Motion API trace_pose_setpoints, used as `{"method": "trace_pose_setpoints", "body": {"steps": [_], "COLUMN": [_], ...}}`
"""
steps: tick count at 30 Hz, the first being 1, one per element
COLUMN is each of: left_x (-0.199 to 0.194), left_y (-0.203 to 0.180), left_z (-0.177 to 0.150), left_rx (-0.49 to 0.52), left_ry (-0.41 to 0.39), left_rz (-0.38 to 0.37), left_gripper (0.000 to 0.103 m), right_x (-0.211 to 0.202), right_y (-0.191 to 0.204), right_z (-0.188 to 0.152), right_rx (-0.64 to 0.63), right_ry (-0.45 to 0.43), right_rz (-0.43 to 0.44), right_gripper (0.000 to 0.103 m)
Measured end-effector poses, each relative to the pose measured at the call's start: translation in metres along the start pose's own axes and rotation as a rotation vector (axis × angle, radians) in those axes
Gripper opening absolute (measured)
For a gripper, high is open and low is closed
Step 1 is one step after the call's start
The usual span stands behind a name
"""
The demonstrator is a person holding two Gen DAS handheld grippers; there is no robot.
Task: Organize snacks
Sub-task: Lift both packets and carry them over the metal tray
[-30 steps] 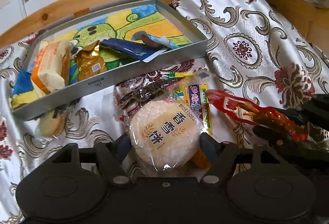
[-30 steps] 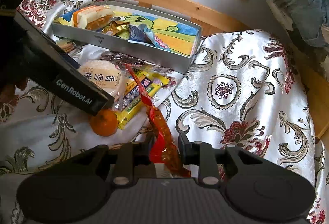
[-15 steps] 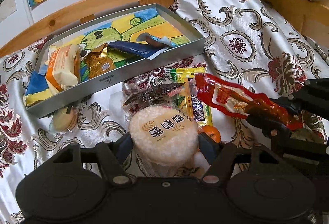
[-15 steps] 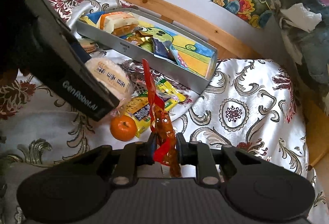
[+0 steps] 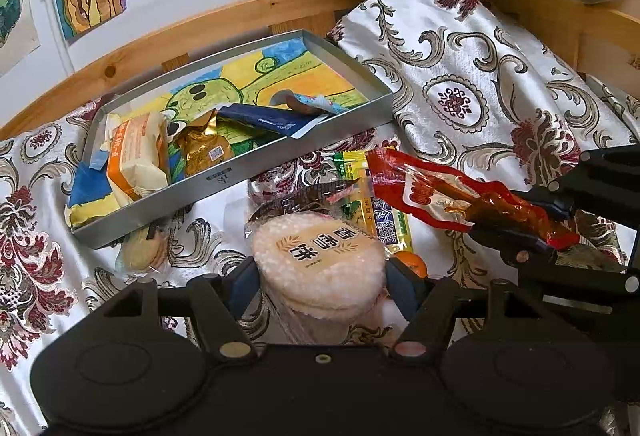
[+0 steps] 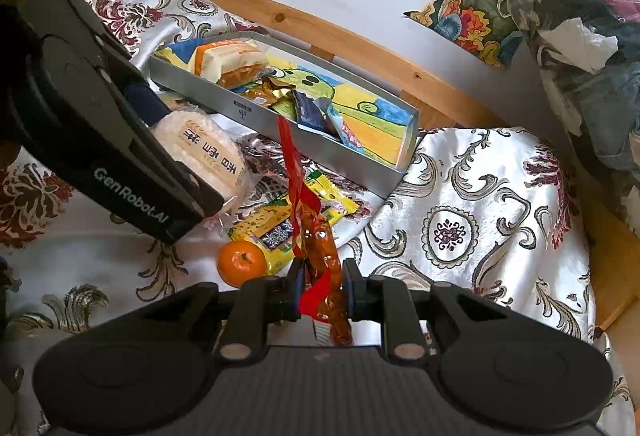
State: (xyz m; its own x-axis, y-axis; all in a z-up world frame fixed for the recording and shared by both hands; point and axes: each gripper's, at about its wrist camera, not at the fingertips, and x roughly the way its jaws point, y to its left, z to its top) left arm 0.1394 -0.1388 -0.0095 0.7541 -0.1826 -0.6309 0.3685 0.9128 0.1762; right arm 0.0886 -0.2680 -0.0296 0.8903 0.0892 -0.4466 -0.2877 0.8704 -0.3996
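Since the earlier left wrist frame, the round rice cracker pack [image 5: 320, 256] rides clamped between the left gripper [image 5: 318, 286] pads, lifted nearer the metal tray [image 5: 240, 172]; its slick wrapper could slip. From the right wrist, the right gripper [image 6: 322, 292] pinches the red snack packet [image 6: 316, 236] by one end; that dangling strip could snag the tray wall.

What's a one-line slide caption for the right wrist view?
Right gripper clamps a red snack packet while the left gripper holds a round rice cracker near the metal tray.
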Motion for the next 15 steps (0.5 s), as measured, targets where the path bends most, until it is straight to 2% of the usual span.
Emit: {"method": "trace_pose_setpoints", "body": {"steps": [11, 15], "left_x": [-0.019, -0.023], "left_y": [0.003, 0.008], "left_z": [-0.018, -0.027], "left_rx": [0.077, 0.076], "left_ry": [-0.017, -0.011], "left_rz": [0.034, 0.043], "left_gripper": [0.068, 0.068], "right_x": [-0.012, -0.014], "right_y": [0.004, 0.004], "right_z": [0.004, 0.004], "right_rx": [-0.014, -0.013], "right_ry": [-0.038, -0.044], "right_rz": [0.010, 0.012], "right_gripper": [0.022, 0.022]}}
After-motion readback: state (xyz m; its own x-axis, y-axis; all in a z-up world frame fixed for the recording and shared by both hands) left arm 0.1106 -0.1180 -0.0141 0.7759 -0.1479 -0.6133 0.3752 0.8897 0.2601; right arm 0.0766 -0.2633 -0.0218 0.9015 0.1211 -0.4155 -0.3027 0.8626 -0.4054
